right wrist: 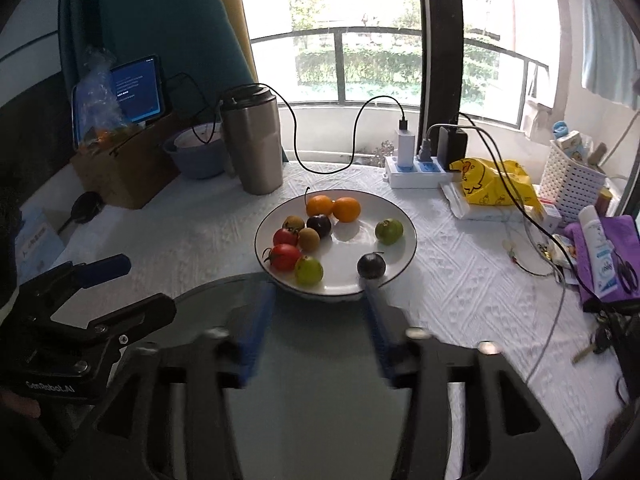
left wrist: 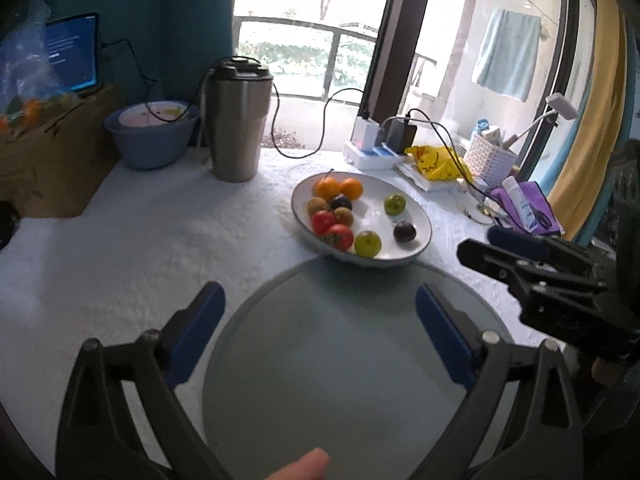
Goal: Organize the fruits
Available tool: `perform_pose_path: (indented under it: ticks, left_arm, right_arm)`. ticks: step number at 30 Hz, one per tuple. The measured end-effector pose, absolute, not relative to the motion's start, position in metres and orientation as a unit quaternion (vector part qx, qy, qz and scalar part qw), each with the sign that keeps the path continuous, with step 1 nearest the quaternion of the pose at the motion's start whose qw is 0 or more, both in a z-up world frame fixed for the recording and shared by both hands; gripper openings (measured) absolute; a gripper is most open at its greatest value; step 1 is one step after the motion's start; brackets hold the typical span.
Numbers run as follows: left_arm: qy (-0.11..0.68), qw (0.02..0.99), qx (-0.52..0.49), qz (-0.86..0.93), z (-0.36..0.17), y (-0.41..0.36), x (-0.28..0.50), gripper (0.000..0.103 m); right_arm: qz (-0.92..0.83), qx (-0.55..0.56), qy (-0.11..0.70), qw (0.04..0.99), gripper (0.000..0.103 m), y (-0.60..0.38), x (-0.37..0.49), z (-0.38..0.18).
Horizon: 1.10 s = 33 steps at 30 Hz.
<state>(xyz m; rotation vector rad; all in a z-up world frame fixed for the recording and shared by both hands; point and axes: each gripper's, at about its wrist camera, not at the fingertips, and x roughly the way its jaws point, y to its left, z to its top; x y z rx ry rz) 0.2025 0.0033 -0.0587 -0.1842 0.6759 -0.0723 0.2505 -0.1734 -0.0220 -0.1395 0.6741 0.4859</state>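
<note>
A white plate [left wrist: 416,216] [right wrist: 404,216] on the white tablecloth holds two oranges [right wrist: 333,207], two red tomatoes [right wrist: 285,255], two kiwis [right wrist: 309,239], two green fruits [right wrist: 388,231] and two dark plums [right wrist: 371,265]. A bare grey-green round plate [left wrist: 320,360] [right wrist: 320,400] lies in front of it. My left gripper [left wrist: 320,312] is open and empty above the grey plate. My right gripper [right wrist: 318,308] is open and empty, its fingertips near the white plate's front rim, the right one close to a plum. It shows in the left wrist view [left wrist: 532,260] too.
A steel tumbler [right wrist: 252,144], a blue bowl [right wrist: 196,152] and a cardboard box with a tablet [right wrist: 136,88] stand at the back left. A power strip with chargers [right wrist: 420,164], a yellow bag [right wrist: 492,184], a white basket [right wrist: 572,184] and a purple cloth with a tube [right wrist: 600,248] lie right.
</note>
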Motion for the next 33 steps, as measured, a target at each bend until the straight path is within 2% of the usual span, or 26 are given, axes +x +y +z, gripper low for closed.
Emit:
perform_pose_path:
  ticks: [10,14,20,24,33]
  left_arm:
    - [0.294,0.952,-0.079,-0.033,-0.037,0.007,0.16,0.097]
    - [0.268,0.96,-0.077,-0.023,-0.02,0.009,0.143,0.097]
    - [0.224,0.972,-0.07,-0.026,0.006,0.009,0.115,0.097]
    - [0.195,0.979,-0.057,-0.026,0.025,0.005,0.1,0.097]
    - [0.154,0.987,-0.031,0.01,0.057,-0.002,0.074,0.097]
  right_arm:
    - [0.226,-0.067,0.298,0.925,0.065,-0.178,0.209,0.0]
    - [0.222,-0.067,0.276,0.933,0.072,-0.18,0.189,0.018]
    - [0.219,-0.065,0.243,0.943,0.074,-0.187,0.163,0.043]
    - [0.214,-0.062,0.224,0.949,0.079,-0.193,0.15,0.057]
    - [0.206,-0.054,0.181,0.96,0.08,-0.208,0.119,0.086]
